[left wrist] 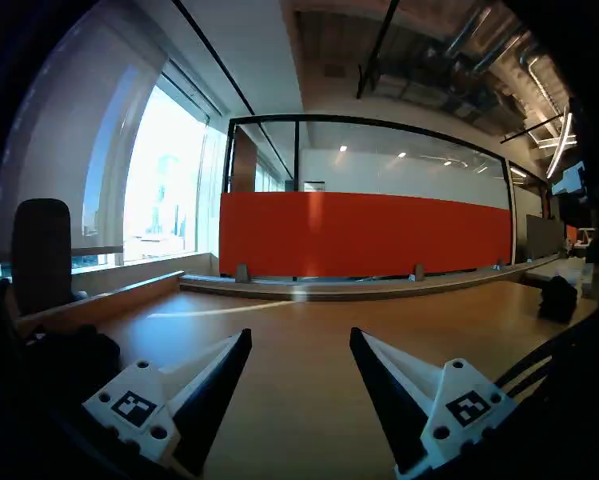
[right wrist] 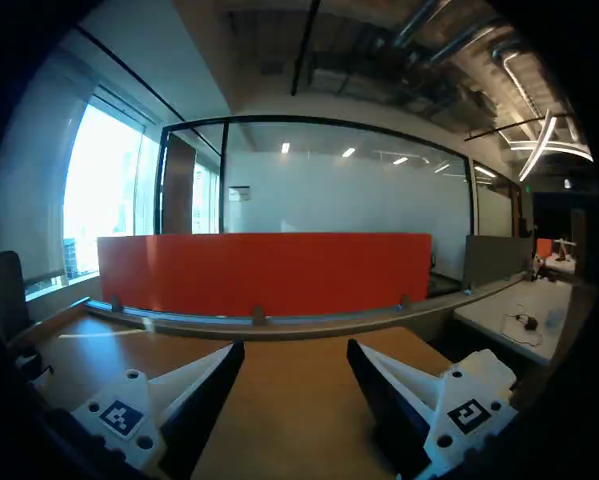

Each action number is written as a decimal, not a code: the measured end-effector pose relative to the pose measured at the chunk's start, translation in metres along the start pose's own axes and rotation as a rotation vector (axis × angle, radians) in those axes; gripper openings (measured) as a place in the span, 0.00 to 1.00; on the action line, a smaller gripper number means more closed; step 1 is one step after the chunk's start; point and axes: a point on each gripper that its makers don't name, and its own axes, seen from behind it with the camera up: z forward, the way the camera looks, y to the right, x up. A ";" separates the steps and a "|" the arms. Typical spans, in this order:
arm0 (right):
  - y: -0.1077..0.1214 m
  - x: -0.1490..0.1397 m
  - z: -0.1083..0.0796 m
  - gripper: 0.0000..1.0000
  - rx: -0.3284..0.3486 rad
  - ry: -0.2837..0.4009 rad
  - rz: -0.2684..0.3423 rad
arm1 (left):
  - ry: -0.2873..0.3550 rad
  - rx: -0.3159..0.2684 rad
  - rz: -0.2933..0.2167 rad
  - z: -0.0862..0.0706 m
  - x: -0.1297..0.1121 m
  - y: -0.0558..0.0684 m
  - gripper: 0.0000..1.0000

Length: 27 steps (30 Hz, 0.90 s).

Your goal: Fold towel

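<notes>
My left gripper (left wrist: 300, 340) stands open over the bare wooden tabletop (left wrist: 299, 400), with nothing between its black-edged white fingers (left wrist: 211, 384). In the right gripper view my right gripper (right wrist: 295, 352) is open too, held above the same wooden tabletop (right wrist: 291, 408) with nothing between its fingers (right wrist: 199, 392). I see no towel on the wood in front of either gripper.
An orange divider panel (left wrist: 363, 234) runs along the desk's far edge, also the orange panel (right wrist: 267, 272). A dark chair back (left wrist: 41, 252) stands at the left by the window. A dark object (left wrist: 557, 298) lies at the right. A white desk (right wrist: 523, 312) adjoins on the right.
</notes>
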 end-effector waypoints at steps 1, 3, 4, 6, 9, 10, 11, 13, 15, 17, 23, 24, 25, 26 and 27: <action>0.000 0.000 0.000 0.99 0.000 0.001 0.002 | 0.001 0.002 0.000 0.000 -0.001 0.000 0.91; 0.000 -0.001 0.001 0.99 0.001 0.002 0.006 | 0.002 0.006 0.001 0.000 -0.004 0.000 0.91; 0.001 -0.001 0.000 0.99 0.001 0.002 0.006 | 0.003 0.007 0.002 0.000 -0.004 0.000 0.91; 0.001 0.000 0.000 0.99 0.001 0.002 0.007 | 0.005 0.009 0.006 0.000 -0.005 0.000 0.91; 0.002 0.000 0.000 0.99 -0.001 0.004 0.005 | 0.004 0.011 0.006 0.000 -0.006 0.001 0.91; 0.003 0.000 0.000 0.99 -0.001 0.004 0.005 | 0.001 0.012 0.008 0.000 -0.007 0.000 0.91; 0.003 0.000 0.000 0.99 -0.001 0.005 0.005 | -0.002 0.014 0.010 0.001 -0.008 0.000 0.91; 0.004 0.000 -0.001 0.99 -0.001 0.004 0.005 | -0.006 0.017 0.016 0.001 -0.009 0.000 0.91; 0.004 0.000 -0.001 0.99 -0.001 0.003 0.006 | -0.008 0.019 0.023 0.002 -0.010 0.001 0.91; 0.005 0.000 -0.001 0.99 -0.001 0.005 0.005 | -0.008 0.018 0.022 0.002 -0.011 0.001 0.91; 0.009 -0.001 -0.002 0.99 0.006 0.010 0.005 | -0.008 0.017 0.024 0.003 -0.014 0.002 0.91; 0.009 0.000 -0.002 0.99 0.009 0.013 0.006 | -0.008 0.018 0.025 0.003 -0.014 0.002 0.91; 0.009 0.001 -0.002 0.99 0.011 0.017 0.007 | -0.008 0.018 0.025 0.003 -0.015 0.002 0.91; 0.010 0.002 -0.002 0.99 0.014 0.022 0.008 | -0.008 0.018 0.026 0.003 -0.015 0.002 0.91; 0.010 0.004 -0.002 0.99 0.018 0.027 0.009 | -0.008 0.018 0.027 0.003 -0.016 0.002 0.91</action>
